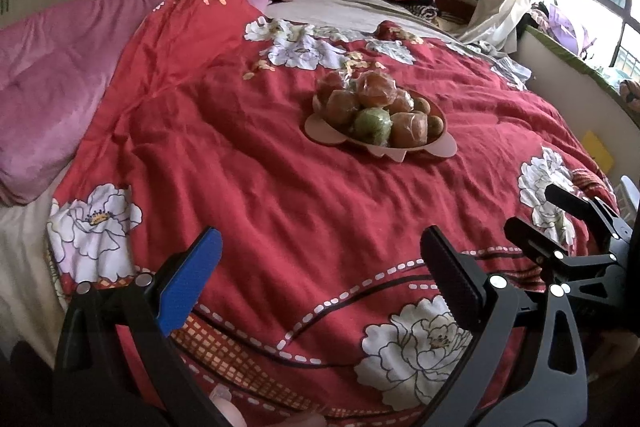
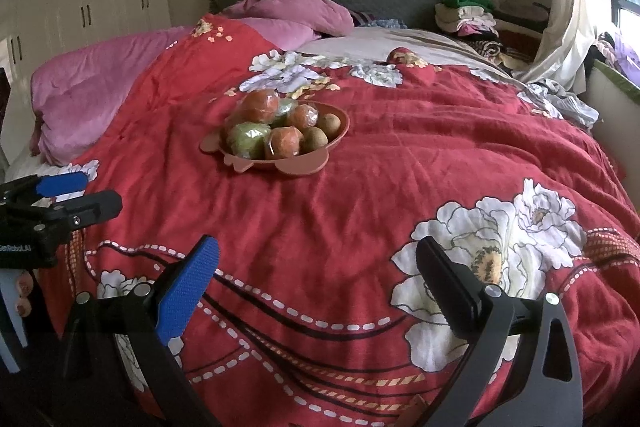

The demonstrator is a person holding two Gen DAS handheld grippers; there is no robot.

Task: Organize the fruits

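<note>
Red floral quilt (image 2: 400, 163), pink blanket (image 2: 100, 83), folded clothes (image 2: 468, 15).

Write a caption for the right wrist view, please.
Open right gripper hovers over a red quilt, facing a fruit tray.

One pink plate (image 2: 304, 167) was seen on one red floral quilt (image 2: 360, 195). On the plate, four orange wrapped fruits (image 2: 260, 105), two green wrapped fruits (image 2: 247, 141) and at least two brown kiwis (image 2: 328, 125) were counted; any further fruit was hidden. Two grippers were counted, the left gripper (image 1: 320, 275) and the right gripper (image 2: 316, 279), each with jaws spread apart.
</note>
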